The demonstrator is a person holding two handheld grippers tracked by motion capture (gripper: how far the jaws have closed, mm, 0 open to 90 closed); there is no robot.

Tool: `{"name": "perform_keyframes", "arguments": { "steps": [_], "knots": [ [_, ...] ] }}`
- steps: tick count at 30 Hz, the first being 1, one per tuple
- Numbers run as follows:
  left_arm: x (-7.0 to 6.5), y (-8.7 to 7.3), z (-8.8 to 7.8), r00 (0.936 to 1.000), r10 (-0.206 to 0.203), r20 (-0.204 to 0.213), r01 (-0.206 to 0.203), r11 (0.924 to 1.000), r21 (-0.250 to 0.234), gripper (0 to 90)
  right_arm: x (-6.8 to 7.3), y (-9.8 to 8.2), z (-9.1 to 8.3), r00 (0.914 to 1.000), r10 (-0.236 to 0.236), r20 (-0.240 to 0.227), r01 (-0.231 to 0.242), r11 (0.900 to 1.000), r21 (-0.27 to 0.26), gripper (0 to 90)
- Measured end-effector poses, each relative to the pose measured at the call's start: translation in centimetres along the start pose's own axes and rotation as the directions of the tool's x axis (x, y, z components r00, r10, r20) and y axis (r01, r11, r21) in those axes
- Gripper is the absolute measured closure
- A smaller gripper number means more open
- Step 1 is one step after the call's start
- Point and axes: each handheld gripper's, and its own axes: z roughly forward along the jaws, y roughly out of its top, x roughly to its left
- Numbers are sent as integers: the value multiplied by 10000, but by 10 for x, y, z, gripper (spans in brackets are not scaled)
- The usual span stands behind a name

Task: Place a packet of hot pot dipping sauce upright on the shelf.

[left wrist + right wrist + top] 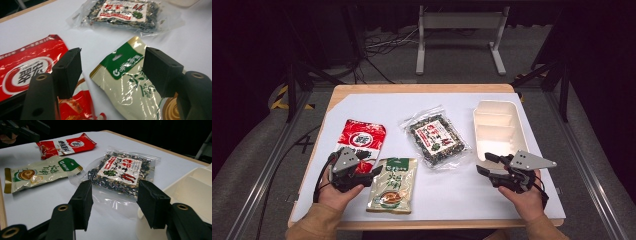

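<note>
Left gripper [371, 172] is sitting with jaws apart, nothing between the pads, hovering over the gap between the red packet [361, 139] and the green-topped cream packet [393, 184] at the table's near left. Right gripper [487, 163] is also gaping wide, holding nothing, pointing at the clear bag of dark dried mix [436, 139] mid-table, just beside the white tray [495, 131]. Packet labels are showing Chinese characters; I'm not reading any brand reliably.

Both hands rest low near the table's front edge, left gripper [373, 172] and right gripper [483, 163] fingers apparently parted, empty.
</note>
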Motion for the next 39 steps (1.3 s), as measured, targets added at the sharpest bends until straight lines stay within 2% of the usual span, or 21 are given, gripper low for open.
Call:
{"name": "perform_keyframes", "arguments": {
  "steps": [3, 6, 8, 11, 14, 17, 19, 21, 25, 31, 32, 33, 35, 39],
  "knots": [
    [1, 2, 4, 9993, -275, 248, 272, 9996, 118, 306, 0, -1, 0, 9995, 180, -273, -176, 9997, 145, 502],
    [3, 5, 7, 9990, -327, 305, 320, 9992, 243, 291, 1, -3, 0, 9991, 212, -354, -202, 9994, 288, 500],
    [4, 5, 10, 9995, -276, 119, 272, 9990, 356, 274, 2, -4, 2, 9987, 230, -459, -209, 9987, 459, 482],
    [6, 5, 13, 9995, -290, 112, 285, 9986, 436, 258, 5, -6, 5, 9992, 34, -392, -5, 9972, 750, 466],
    [10, 7, 18, 9962, -626, 609, 607, 9976, 323, 247, 8, -8, 7, 9991, -36, -415, 75, 9955, 945, 468],
    [13, 7, 22, 9950, -761, 650, 734, 9964, 422, 230, 7, -10, 7, 9988, 79, -487, -31, 9951, 993, 473],
    [18, 4, 30, 9918, -1001, 799, 941, 9927, 760, 207, 7, -11, 8, 9982, 136, -577, -74, 9942, 1070, 475],
    [20, 3, 34, 9907, -1062, 846, 988, 9913, 875, 203, 7, -11, 8, 9979, 153, -622, -85, 9941, 1083, 475],
    [23, -3, 48, 9850, -1409, 998, 1276, 9834, 1288, 188, 9, -12, 12, 9967, 105, -800, -10, 9930, 1179, 475],
    [22, -4, 57, 9856, -1338, 1031, 1151, 9788, 1695, 182, 10, -14, 13, 9957, 176, -913, -63, 9925, 1220, 474],
    [21, -5, 62, 9870, -1318, 918, 1115, 9737, 1985, 181, 10, -14, 12, 9956, 188, -922, -73, 9923, 1232, 473],
    [21, -5, 62, 9870, -1318, 918, 1115, 9737, 1985, 180, 10, -14, 12, 9957, 171, -914, -57, 9923, 1237, 473],
    [21, -5, 66, 9874, -1319, 879, 1087, 9671, 2298, 181, 10, -14, 12, 9956, 160, -924, -45, 9923, 1234, 473],
    [20, -5, 70, 9884, -1239, 879, 979, 9619, 2554, 188, 10, -15, 13, 9953, 200, -952, -75, 9915, 1299, 469]
  ]
}}
